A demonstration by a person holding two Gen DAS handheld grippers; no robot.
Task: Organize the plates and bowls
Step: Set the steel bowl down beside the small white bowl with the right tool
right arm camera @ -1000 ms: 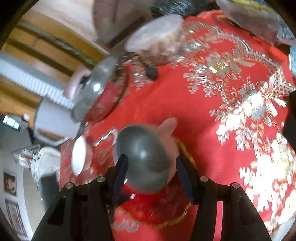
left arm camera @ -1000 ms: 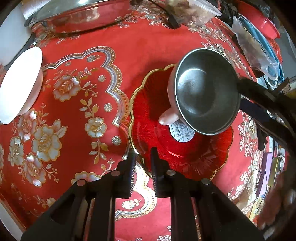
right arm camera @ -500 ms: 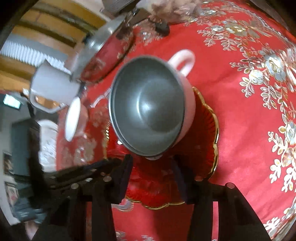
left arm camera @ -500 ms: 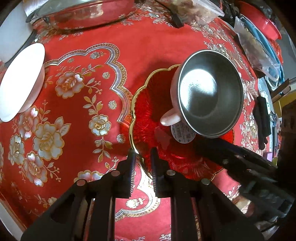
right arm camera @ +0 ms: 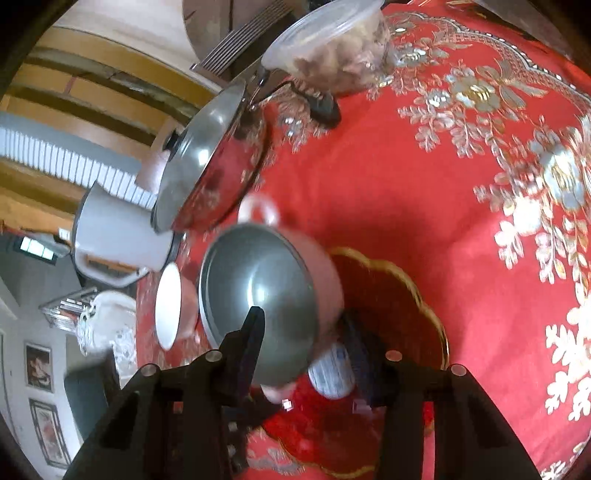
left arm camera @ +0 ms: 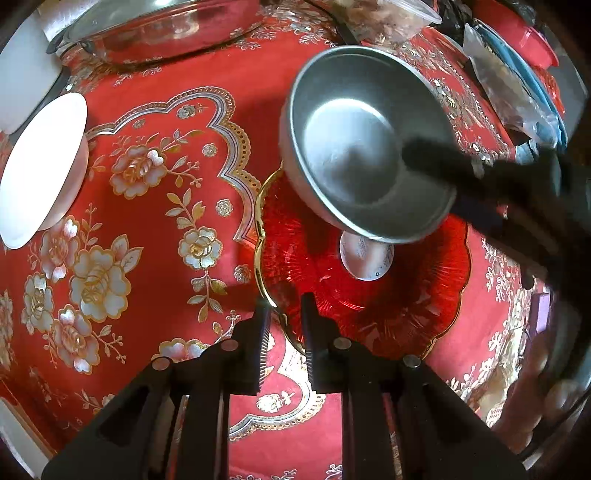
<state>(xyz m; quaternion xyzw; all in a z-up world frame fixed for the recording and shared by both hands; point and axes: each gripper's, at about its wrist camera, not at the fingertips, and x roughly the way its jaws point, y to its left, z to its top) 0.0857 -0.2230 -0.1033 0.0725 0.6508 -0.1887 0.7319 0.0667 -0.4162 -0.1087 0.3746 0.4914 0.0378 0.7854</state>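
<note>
A pink bowl with a steel inside hangs tilted over the far part of a red glass plate with a gold rim. My right gripper is shut on the bowl's rim, one finger inside and one outside. A white sticker shows on the plate under the bowl. My left gripper is clamped on the plate's near-left rim. A white bowl stands at the far left.
A glass-lidded steel pan and a plastic tub of food stand at the back of the red flowered tablecloth. A white pot is behind the pan. Plastic bags lie at the right.
Half a second ago the bowl sat on the plate with the right gripper open and drawn back. Now that gripper has closed on the rim and the bowl is raised and tilted, baring the sticker.
</note>
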